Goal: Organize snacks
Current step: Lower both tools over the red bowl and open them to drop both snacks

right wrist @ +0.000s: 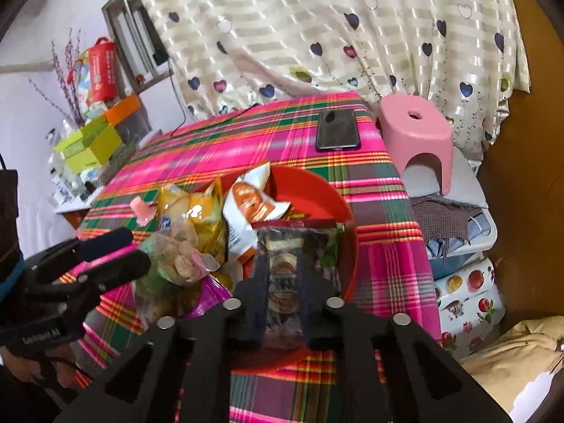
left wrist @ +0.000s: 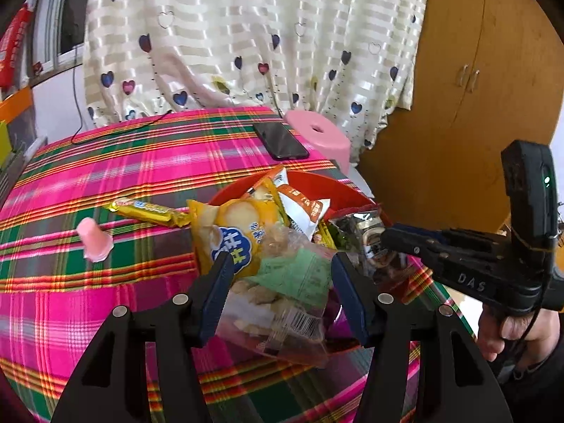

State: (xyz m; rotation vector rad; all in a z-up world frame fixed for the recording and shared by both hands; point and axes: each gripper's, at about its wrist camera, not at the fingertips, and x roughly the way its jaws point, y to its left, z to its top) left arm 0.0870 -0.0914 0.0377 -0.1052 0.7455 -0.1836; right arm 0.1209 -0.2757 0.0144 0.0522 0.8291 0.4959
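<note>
The right gripper (right wrist: 280, 278) was pressed together on a dark foil snack packet (right wrist: 282, 246), pinched at its near edge where it lay over the rim of the red bowl (right wrist: 331, 190). The left gripper (left wrist: 278, 275) was spread wide, a clear cracker bag (left wrist: 282, 303) lying between its jaws but not seen to be squeezed. A good placement would probably be helped if the packet were lifted clear of the neighbouring yellow bag (left wrist: 232, 225) before being settled deeper into the bowl ahead.
</note>
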